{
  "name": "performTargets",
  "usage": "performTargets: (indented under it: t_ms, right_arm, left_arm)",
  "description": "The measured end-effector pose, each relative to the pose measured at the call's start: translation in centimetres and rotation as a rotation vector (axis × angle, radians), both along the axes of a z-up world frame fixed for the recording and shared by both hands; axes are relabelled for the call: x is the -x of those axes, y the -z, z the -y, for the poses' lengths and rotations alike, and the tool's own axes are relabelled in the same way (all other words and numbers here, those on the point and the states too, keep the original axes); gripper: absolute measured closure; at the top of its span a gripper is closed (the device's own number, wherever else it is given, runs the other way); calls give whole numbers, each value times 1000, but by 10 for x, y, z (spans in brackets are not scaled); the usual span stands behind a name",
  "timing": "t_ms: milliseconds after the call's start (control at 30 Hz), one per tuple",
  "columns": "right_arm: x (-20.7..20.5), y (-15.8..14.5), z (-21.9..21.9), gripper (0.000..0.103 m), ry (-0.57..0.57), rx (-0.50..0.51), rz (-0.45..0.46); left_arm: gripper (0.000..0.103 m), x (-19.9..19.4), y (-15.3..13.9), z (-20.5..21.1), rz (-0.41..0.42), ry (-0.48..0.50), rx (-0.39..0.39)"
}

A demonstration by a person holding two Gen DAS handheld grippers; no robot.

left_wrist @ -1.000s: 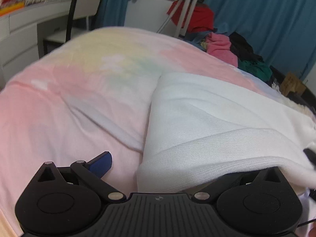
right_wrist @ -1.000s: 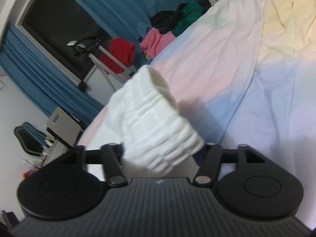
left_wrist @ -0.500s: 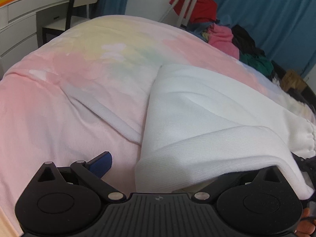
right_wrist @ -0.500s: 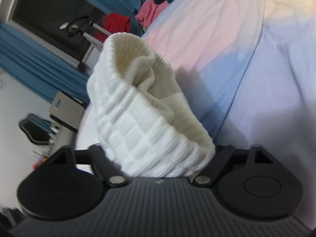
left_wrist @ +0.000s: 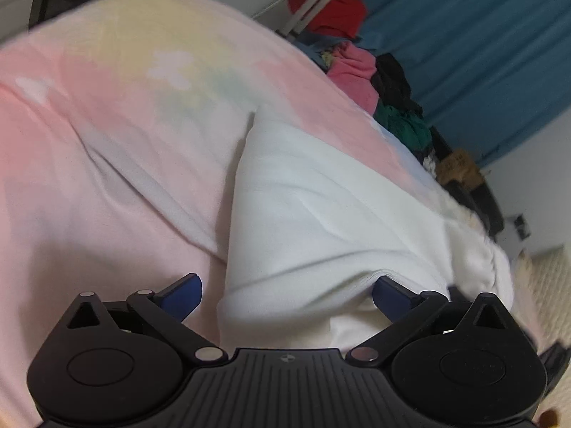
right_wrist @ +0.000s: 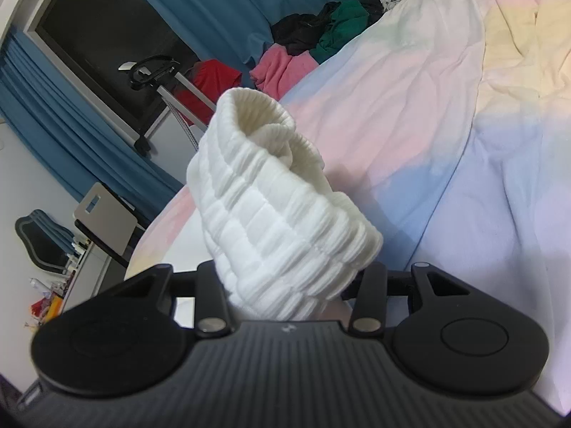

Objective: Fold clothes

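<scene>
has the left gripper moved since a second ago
Yes. The left gripper has swung: the red garment and pink bedsheet sit tilted in its view now, and the white garment looks nearer.

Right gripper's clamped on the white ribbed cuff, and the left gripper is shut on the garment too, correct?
Not quite. The left wrist view shows the left gripper open, blue fingers spread wide around the white garment. The right gripper is clamped on the ribbed cuff.
</scene>
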State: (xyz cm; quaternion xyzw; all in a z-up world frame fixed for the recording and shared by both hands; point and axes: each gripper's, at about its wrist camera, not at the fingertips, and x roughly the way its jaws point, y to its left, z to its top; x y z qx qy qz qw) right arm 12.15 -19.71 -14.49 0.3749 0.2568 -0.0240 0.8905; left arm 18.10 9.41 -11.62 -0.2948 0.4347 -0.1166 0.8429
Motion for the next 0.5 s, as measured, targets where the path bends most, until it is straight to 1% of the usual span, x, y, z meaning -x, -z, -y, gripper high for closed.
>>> performTargets:
  t_ms: [67,133,200,233,333,433,500]
  right_arm:
    - [0,3,2,57,2,-2,-3]
    - [1,5,4,57,2,-8,-3]
    - [1,6,4,57,1,-12,-2]
    - [2,6,4,57,1,-13,-3]
    - [3,8,5,57,9,-24,-12]
    - [5,12,7,57,16,-46,-22]
    - [6,14,8,57,16,-51,-23]
  left_arm:
    - [0,-9,10,-1,-18,-14,57]
    - [1,-14,16,-8,-40,-26,137]
    - [1,-16,19,-15,-51,-28,192]
    - [1,-15,18,-18,-52,-25,205]
    - [1,-7,12,-20,-8,-15,211]
    - [0,-7,12,-25,4,-25,228]
    - [0,-14,18,-25,1,-39,201]
